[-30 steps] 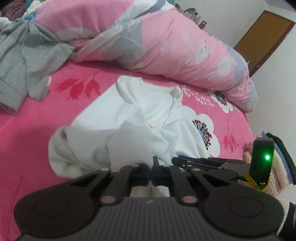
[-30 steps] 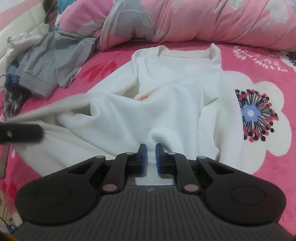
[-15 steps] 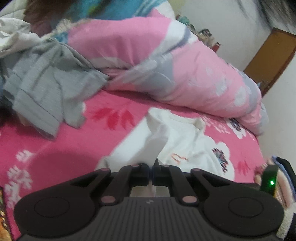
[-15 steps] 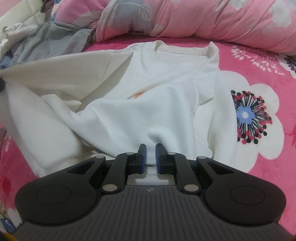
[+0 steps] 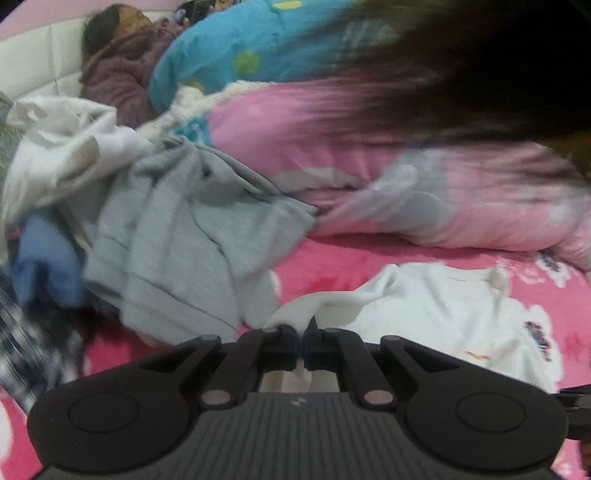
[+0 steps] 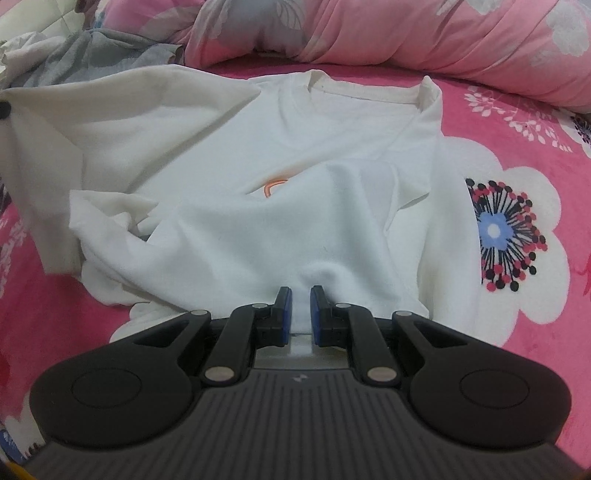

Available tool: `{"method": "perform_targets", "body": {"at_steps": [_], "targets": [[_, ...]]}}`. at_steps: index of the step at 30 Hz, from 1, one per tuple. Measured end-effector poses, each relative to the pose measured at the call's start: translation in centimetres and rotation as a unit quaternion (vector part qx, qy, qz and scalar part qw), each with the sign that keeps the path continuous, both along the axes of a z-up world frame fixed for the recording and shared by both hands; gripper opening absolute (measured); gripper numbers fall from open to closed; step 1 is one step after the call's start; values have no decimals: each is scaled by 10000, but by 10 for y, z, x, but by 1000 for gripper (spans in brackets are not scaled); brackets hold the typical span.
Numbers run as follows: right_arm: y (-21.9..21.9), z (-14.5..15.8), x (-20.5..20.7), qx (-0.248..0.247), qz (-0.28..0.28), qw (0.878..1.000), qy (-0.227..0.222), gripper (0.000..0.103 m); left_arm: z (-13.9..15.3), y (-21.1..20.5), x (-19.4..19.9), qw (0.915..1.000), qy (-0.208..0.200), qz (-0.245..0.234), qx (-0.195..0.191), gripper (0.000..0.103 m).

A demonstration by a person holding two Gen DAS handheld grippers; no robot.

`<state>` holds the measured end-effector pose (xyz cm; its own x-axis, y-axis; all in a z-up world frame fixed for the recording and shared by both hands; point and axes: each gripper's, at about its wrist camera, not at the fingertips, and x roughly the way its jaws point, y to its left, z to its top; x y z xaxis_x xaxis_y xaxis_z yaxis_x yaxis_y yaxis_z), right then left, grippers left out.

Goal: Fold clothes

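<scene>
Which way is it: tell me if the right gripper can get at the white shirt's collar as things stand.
Probably not yet. The right gripper is shut on the white shirt at its near edge, so it isn't free. The collar lies bare at the far side, nothing over it, but the gripper would have to let go first.

Bare pink bed sheet (image 6: 524, 122) lies open to the right of the white shirt (image 6: 295, 155). A rolled quilt (image 6: 406, 33) blocks the far side, and a grey garment heap (image 5: 177, 236) crowds the left.
</scene>
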<state>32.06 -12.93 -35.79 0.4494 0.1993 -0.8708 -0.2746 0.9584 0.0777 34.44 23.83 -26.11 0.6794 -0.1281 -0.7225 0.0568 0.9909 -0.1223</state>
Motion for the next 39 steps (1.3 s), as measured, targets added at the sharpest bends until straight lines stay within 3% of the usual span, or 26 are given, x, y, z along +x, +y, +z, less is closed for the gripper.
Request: {"method": "perform_targets", "body": {"at_steps": [7, 13, 20, 21, 25, 29, 32, 36, 39], "targets": [[4, -4, 7, -62, -39, 10000, 64, 9, -21, 27, 38, 9986, -27, 110, 510, 3], [7, -7, 12, -98, -109, 9998, 98, 9, -61, 42, 62, 9940, 202, 149, 1062, 4], [9, -10, 12, -71, -243, 9996, 89, 9, -100, 31, 61, 9857, 135, -375, 1638, 10], [9, -11, 11, -64, -271, 9996, 79, 9, -103, 26, 59, 9828, 91, -496, 1776, 12], [11, -12, 9, -75, -369, 9993, 37, 9, -111, 7, 49, 9704, 5, -1022, 2188, 52], [13, -11, 8, -119, -386, 9992, 0, 11, -115, -6, 44, 9608, 41, -1232, 2482, 69], [12, -10, 8, -147, -364, 9992, -32, 11, -105, -2, 44, 9689, 194, -952, 2277, 71], [10, -8, 5, -97, -354, 9993, -108, 14, -84, 15, 38, 9893, 597, -251, 1308, 84], [6, -3, 1, 28, -376, 9992, -156, 24, -65, 19, 27, 9935, 640, 71, 940, 85]]}}
